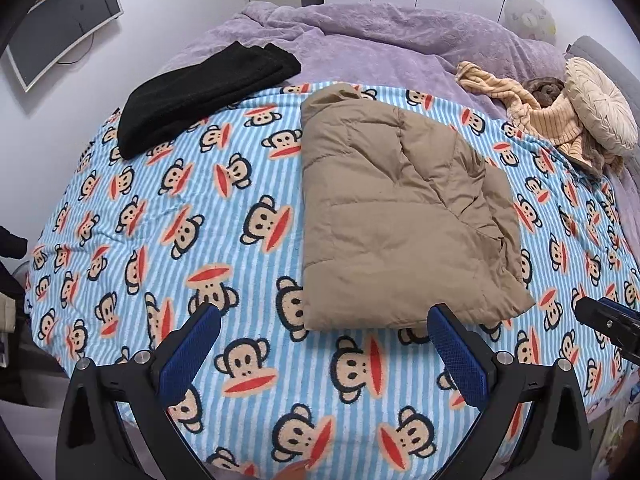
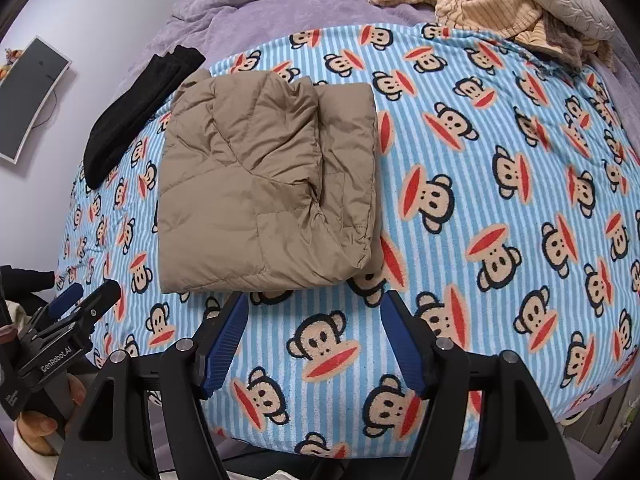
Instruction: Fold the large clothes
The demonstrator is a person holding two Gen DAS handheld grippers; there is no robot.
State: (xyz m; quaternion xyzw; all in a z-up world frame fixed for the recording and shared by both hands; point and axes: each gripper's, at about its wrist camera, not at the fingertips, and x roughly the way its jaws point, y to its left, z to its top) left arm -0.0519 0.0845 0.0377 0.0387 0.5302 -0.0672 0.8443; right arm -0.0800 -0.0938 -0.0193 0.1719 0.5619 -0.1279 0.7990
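A tan puffer jacket (image 1: 396, 216) (image 2: 264, 188) lies folded into a thick rectangle on the blue striped monkey-print blanket (image 1: 192, 208) (image 2: 480, 208). My left gripper (image 1: 324, 314) hangs open above the blanket just short of the jacket's near edge, with nothing between its blue pads. My right gripper (image 2: 314, 304) is also open and empty, over the blanket by the jacket's near right corner. The right gripper's tip (image 1: 592, 312) shows at the right edge of the left wrist view. The left gripper (image 2: 86, 294), held by a hand, shows at the lower left of the right wrist view.
A folded black garment (image 1: 200, 96) (image 2: 132, 116) lies at the blanket's far left. A purple fleece cover (image 1: 380, 36) spreads behind. A striped beige garment (image 1: 532, 108) (image 2: 472, 4) and a round cushion (image 1: 600, 100) are piled at the far right. A monitor (image 1: 60, 28) hangs on the left wall.
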